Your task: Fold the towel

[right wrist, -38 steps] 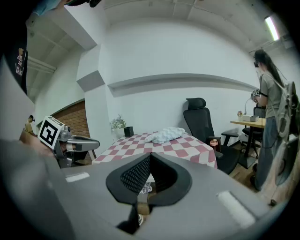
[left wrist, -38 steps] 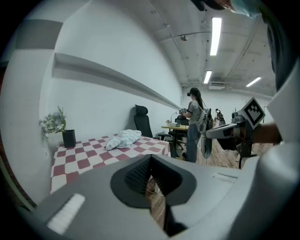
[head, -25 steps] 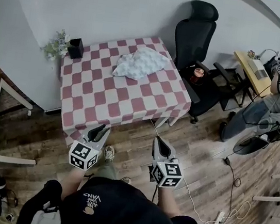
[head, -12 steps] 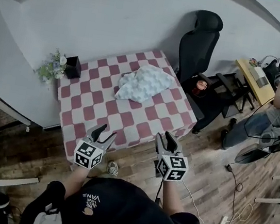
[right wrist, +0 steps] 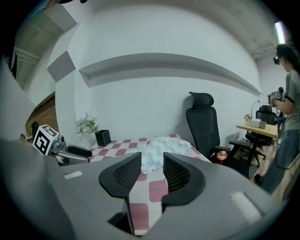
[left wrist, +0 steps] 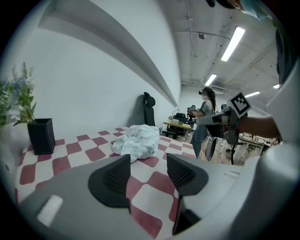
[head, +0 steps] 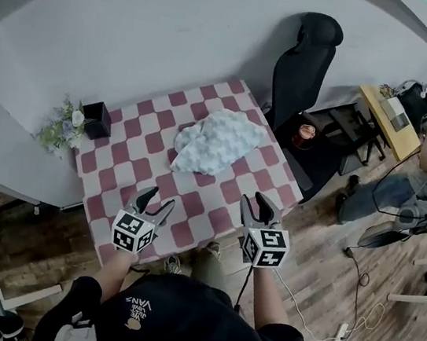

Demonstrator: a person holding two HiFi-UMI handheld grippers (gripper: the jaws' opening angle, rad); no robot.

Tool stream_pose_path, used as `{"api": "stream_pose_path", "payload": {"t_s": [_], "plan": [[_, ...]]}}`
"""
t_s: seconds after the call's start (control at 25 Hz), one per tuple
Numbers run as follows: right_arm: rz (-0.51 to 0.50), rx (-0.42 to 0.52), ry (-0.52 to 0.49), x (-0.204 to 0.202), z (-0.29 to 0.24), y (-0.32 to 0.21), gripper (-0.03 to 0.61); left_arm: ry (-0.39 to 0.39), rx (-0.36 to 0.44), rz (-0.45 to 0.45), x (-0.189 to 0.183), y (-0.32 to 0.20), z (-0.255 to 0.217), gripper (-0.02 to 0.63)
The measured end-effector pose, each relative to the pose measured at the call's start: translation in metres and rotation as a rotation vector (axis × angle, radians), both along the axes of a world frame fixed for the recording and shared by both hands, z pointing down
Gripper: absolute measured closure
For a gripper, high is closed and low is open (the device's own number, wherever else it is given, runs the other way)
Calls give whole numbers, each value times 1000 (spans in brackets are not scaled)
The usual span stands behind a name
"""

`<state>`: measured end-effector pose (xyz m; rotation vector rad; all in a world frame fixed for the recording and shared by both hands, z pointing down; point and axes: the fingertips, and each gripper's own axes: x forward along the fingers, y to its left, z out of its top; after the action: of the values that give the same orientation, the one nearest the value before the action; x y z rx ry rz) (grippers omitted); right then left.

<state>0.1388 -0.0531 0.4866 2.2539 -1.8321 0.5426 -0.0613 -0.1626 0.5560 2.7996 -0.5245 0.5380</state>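
The left gripper and right gripper have just been opening, both empty. I'd reach for two corners of the crumpled towel and spread it flat.

From here the towel looks like soft, puckered white cloth, the checked tablecloth smooth and matt, the floor dull-sheened wood planks.
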Motion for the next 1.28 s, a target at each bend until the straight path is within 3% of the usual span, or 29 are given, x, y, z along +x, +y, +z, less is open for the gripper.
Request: {"api": "stream_pose_path", "payload": {"t_s": [0.32,0.64,0.88,1.28], "plan": [[-149,-46,25,61,8,-88,443,-52,-75,-32,41,-38,39,340],[-347,-119,46,102,34,-185,441,-120,-106,-134,69,-74,71,325],[-469,-155,39,113,52,-245,398,-149,-126,-185,72,-89,84,302],[-617,-324,-54,117,100,-318,373,-174,-212,-158,83,-94,105,298]]}}
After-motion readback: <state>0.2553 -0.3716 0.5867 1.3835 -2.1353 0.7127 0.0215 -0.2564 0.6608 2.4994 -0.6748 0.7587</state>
